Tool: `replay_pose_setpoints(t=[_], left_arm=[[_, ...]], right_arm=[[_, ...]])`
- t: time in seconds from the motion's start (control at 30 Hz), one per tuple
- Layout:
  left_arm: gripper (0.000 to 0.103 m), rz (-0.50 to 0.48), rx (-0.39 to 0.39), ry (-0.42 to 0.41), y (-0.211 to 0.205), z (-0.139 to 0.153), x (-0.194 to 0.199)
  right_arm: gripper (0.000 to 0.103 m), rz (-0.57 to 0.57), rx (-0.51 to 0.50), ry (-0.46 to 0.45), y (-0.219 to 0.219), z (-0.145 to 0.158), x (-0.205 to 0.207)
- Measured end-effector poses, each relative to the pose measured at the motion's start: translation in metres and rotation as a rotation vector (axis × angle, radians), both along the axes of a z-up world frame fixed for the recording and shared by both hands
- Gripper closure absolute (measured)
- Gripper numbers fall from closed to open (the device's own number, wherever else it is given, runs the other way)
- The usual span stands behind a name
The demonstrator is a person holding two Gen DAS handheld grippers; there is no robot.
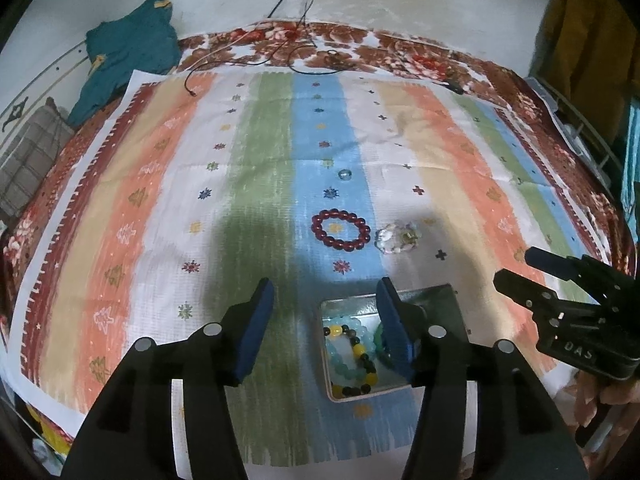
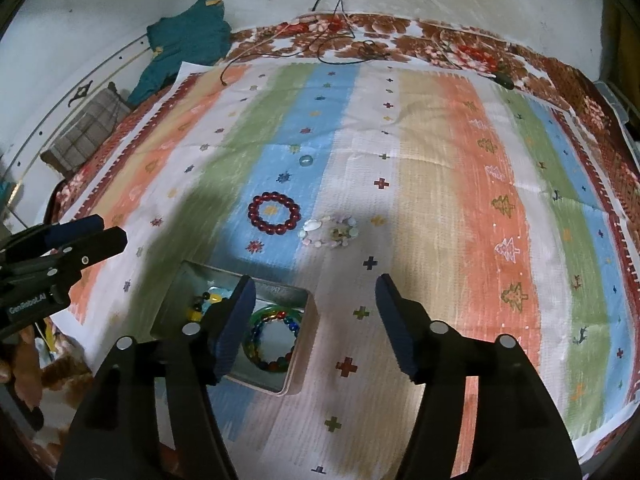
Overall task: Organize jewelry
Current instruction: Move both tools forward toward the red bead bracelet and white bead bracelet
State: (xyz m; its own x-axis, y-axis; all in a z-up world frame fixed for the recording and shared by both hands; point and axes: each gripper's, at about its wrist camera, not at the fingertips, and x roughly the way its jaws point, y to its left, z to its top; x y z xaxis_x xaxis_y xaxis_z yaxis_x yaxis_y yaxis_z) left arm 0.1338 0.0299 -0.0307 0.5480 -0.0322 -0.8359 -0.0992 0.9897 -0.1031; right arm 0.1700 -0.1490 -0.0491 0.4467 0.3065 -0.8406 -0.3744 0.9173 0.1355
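A dark red bead bracelet (image 1: 341, 229) (image 2: 273, 213) lies on the striped cloth (image 1: 256, 184), with a pale shell bracelet (image 1: 398, 236) (image 2: 330, 232) just to its right. A small clear glass bead (image 1: 345, 174) (image 2: 306, 160) rests farther back. Nearer me, an open metal tin (image 1: 434, 296) (image 2: 300, 344) holds several bead bracelets, among them a yellow-and-black one (image 1: 357, 360) and a multicoloured one (image 2: 272, 340). My left gripper (image 1: 325, 288) (image 2: 114, 232) hangs open over the tin's left side, with nothing held. My right gripper (image 2: 316, 284) (image 1: 516, 268) is open and empty, just right of the tin.
The cloth covers a floral bedspread (image 1: 360, 46) against a white wall. A teal garment (image 1: 132, 52) and a grey checked cloth (image 1: 32, 156) lie at the back left. Thin cables (image 1: 304, 12) trail across the far edge, near a small black object (image 1: 454, 86).
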Motion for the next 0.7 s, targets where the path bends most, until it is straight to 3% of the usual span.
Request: replay_pose_setpoints(t=[0.3,0.7], left_arm=[[0.039,0.026,0.003,0.039,0.002,-0.011,0.025],[0.038,0.035,-0.002,0.103,0.01,-0.032,0.058]], right_arm=[[0.031,-0.007,-0.023,0.03,0.0,-0.009,0.021],[0.03,0.006,-0.099,0.058,0.012,-0.027,0.047]])
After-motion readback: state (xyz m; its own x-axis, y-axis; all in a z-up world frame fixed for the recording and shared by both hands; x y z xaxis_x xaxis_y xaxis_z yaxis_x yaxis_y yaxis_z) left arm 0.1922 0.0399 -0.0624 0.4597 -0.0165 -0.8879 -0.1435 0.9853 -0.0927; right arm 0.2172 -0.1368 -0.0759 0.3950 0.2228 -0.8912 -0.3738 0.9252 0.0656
